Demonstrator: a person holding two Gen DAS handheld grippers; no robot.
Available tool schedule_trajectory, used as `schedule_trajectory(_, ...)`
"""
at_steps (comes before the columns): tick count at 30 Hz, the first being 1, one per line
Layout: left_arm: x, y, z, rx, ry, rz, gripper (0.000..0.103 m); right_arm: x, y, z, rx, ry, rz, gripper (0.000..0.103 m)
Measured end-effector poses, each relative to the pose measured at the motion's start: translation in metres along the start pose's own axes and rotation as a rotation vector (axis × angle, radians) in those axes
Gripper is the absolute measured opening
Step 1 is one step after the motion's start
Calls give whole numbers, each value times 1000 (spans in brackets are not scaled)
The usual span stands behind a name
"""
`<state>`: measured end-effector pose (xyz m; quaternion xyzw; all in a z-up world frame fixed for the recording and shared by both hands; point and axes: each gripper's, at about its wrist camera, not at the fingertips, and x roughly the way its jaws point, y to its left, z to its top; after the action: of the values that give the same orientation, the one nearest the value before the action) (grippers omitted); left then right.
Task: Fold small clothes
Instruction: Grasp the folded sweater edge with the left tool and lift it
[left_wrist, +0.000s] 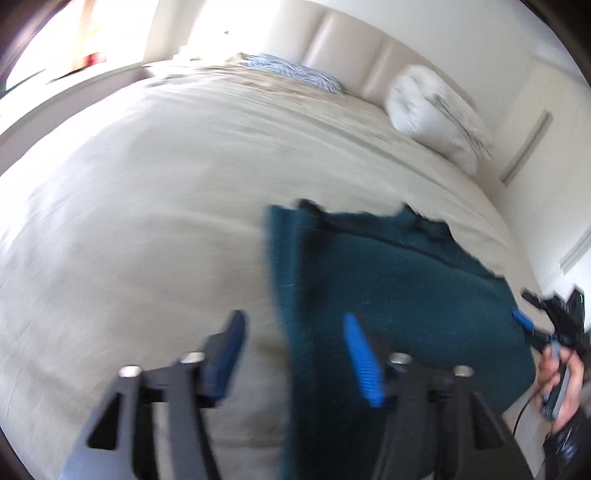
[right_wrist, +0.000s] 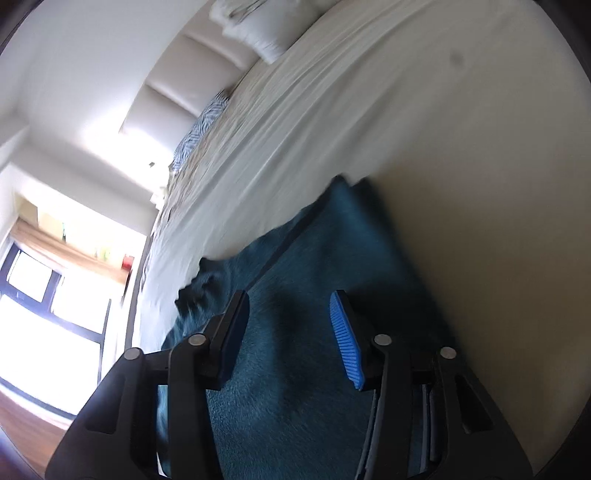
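A dark teal garment (left_wrist: 399, 295) lies flat on the beige bed cover (left_wrist: 166, 203), near the bed's front right. My left gripper (left_wrist: 291, 350) is open above the garment's left edge, holding nothing. My right gripper (right_wrist: 288, 332) is open over the teal garment (right_wrist: 295, 295), holding nothing; in the left wrist view it shows at the garment's right edge (left_wrist: 532, 325), held by a hand. Both views are motion-blurred.
A white pillow (left_wrist: 436, 114) and a blue patterned pillow (left_wrist: 295, 74) lie at the head of the bed by the padded headboard (left_wrist: 351, 48). A window (right_wrist: 44, 295) and wooden floor (right_wrist: 22, 424) are beyond the bed's side.
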<state>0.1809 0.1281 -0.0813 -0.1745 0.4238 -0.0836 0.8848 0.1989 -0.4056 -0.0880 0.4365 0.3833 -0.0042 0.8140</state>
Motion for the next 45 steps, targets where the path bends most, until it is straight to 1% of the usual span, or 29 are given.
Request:
schedule_trajectory(1, -7, 9, -3, -42, -10, -11, 67, -4, 2, -3, -10, 1, 11, 51)
schedule_trajectory(2, -11, 19, -7, -87, -1, -20, 68, -5, 7, -8, -25, 10, 25, 51)
schedule_trajectory(4, -12, 28, -14, -137, 37, -48, 68, 0, 20, -23, -56, 48, 54, 51)
schedule_trajectory(6, -12, 28, -21, -154, 73, -99, 68, 9, 34, -37, -82, 101, 88, 51)
schedule_trajectory(8, -9, 24, -25, -185, 117, -177, 68, 21, 51, -51, -112, 150, 131, 51)
schedule_trajectory(9, -6, 24, -27, -214, 145, -229, 68, 32, 64, -60, -134, 177, 146, 51)
schedule_trajectory(10, -1, 23, -28, -240, 170, -263, 68, 39, 72, -66, -152, 199, 155, 51)
schedule_trajectory(11, 6, 21, -29, -263, 206, -284, 68, 47, 82, -72, -170, 223, 165, 51)
schedule_trajectory(12, 10, 21, -29, -273, 223, -291, 68, 54, 90, -78, -182, 247, 175, 51)
schedule_trajectory(13, 13, 17, -28, -284, 227, -291, 68, 59, 95, -83, -188, 263, 185, 51)
schedule_trajectory(15, 18, 20, -26, -331, 247, -336, 68, 72, 106, -91, -187, 295, 217, 51)
schedule_trajectory(16, 22, 22, -25, -368, 264, -365, 65, 79, 110, -95, -186, 309, 227, 51)
schedule_trajectory(17, 24, 25, -24, -388, 275, -373, 60, 85, 113, -99, -185, 322, 233, 51)
schedule_trajectory(18, 26, 25, -24, -397, 291, -375, 50, 88, 114, -102, -186, 336, 232, 51)
schedule_trajectory(19, 28, 24, -24, -398, 310, -379, 45, 94, 117, -105, -188, 350, 235, 51)
schedule_trajectory(20, 32, 22, -24, -394, 334, -395, 44, 99, 120, -108, -190, 359, 245, 51)
schedule_trajectory(21, 34, 19, -24, -389, 350, -403, 38, 99, 121, -112, -189, 366, 253, 51)
schedule_trajectory(22, 36, 16, -24, -385, 359, -407, 28, 94, 119, -115, -183, 374, 258, 51)
schedule_trajectory(23, 38, 13, -23, -381, 372, -414, 23, 89, 115, -115, -177, 379, 263, 51)
schedule_trajectory(24, 38, 12, -23, -381, 375, -418, 17, 92, 115, -114, -168, 385, 270, 51)
schedule_trajectory(28, 21, 0, -19, -347, 343, -410, 15, 94, 111, -110, -156, 389, 285, 51)
schedule_trajectory(31, 8, -24, -6, -285, 316, -412, 15, 84, 98, -100, -139, 381, 293, 51)
schedule_trajectory(33, 1, -47, 6, -236, 298, -423, 15, 78, 91, -93, -114, 371, 301, 56)
schedule_trajectory(36, -3, -83, 16, -166, 296, -443, 15, 72, 83, -85, -89, 364, 319, 58)
schedule_trajectory(38, 0, -109, 19, -116, 305, -451, 15, 69, 78, -80, -76, 367, 339, 60)
schedule_trajectory(40, 6, -133, 19, -78, 319, -455, 15, 65, 70, -73, -38, 370, 383, 60)
schedule_trajectory(42, 15, -149, 18, -56, 334, -461, 15, 57, 59, -60, 5, 357, 416, 67)
schedule_trajectory(45, 30, -178, 10, -14, 361, -467, 14, 47, 44, -41, 49, 331, 452, 70)
